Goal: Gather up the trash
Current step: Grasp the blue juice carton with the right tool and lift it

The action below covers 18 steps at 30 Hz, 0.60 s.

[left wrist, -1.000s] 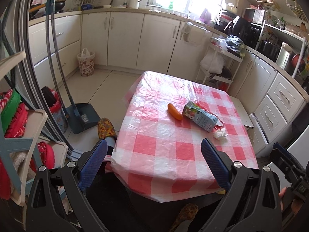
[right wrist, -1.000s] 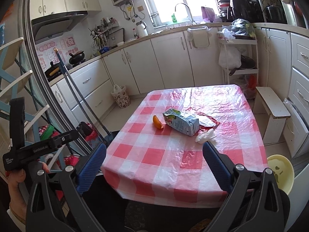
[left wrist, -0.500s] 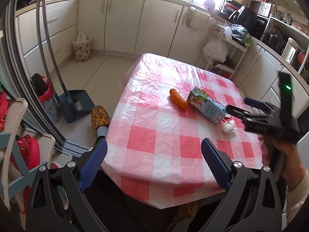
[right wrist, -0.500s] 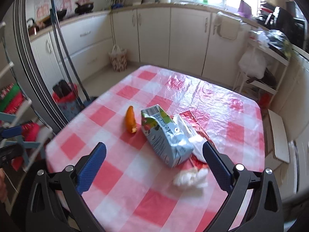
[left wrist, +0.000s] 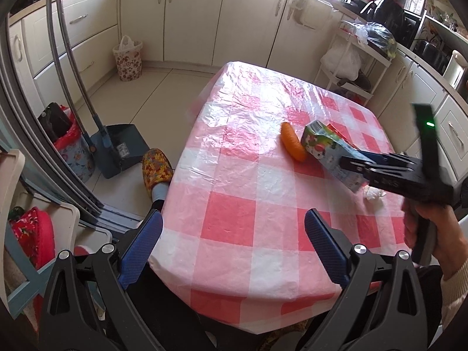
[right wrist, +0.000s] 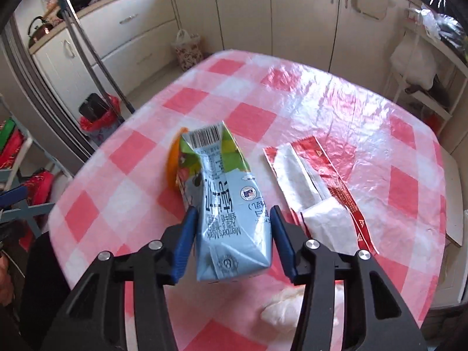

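The surface (left wrist: 234,213), under a pink-and-white checked plastic cloth, has its near half bare, its near edge running just beyond the left gripper (left wrist: 232,235), whose jaws stand wide apart over that edge with nothing between them. Bare tiled floor lies off the left edge, with a blue dustpan (left wrist: 122,149) and a slippered foot (left wrist: 156,169) close to that side; the far end of the cloth is also bare. Four loose things lie together toward the right side: one drink carton (right wrist: 225,201), one orange, carrot-like piece (left wrist: 292,142), one red foil wrapper (right wrist: 321,181) and one crumpled white tissue (right wrist: 280,307). The carton lies on its side, pale blue with a green end, a barcode on the far flap and printed text along its length; its body is dented and creased. The orange piece touches its far left side, the opened wrapper, white inside, lies just beside it on the right, and the tissue sits near the carton's near end. The right gripper (right wrist: 232,241), held in a hand (left wrist: 433,234), has the carton's near end between its blue pads (right wrist: 187,239); the jaws are closing, and whether the pads yet press the carton's sides cannot be told.
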Each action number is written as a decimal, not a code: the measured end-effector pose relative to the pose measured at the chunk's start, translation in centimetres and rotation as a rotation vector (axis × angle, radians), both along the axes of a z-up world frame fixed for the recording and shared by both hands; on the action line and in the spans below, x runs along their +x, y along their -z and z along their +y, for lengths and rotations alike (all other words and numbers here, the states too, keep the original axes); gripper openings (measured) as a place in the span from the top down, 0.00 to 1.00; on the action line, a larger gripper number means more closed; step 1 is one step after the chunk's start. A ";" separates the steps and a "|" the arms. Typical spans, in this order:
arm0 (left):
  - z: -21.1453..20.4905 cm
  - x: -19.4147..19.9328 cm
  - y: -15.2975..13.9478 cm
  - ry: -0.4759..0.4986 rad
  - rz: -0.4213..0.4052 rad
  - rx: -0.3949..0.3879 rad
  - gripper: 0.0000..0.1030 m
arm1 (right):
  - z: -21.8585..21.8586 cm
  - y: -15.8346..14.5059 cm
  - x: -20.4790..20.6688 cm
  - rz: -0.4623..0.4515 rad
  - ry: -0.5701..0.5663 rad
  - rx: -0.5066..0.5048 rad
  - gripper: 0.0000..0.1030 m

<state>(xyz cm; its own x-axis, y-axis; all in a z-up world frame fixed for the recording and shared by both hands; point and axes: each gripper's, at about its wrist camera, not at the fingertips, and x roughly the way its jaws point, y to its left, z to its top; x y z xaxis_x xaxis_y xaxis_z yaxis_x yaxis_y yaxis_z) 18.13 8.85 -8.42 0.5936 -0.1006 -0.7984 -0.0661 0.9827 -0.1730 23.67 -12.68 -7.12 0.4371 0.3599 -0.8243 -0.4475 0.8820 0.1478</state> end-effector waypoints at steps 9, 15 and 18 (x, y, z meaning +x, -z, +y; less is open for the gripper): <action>-3.0 2.0 0.8 0.060 0.029 0.024 0.09 | -8.7 -5.6 -6.0 -0.110 0.242 0.376 0.52; -10.5 3.5 -0.1 0.267 -0.010 -0.019 0.09 | -16.3 -5.2 -7.8 -0.139 0.464 0.548 0.52; -14.4 4.3 -0.5 0.356 -0.042 0.025 0.09 | -18.2 -4.5 -8.3 -0.128 0.518 0.625 0.52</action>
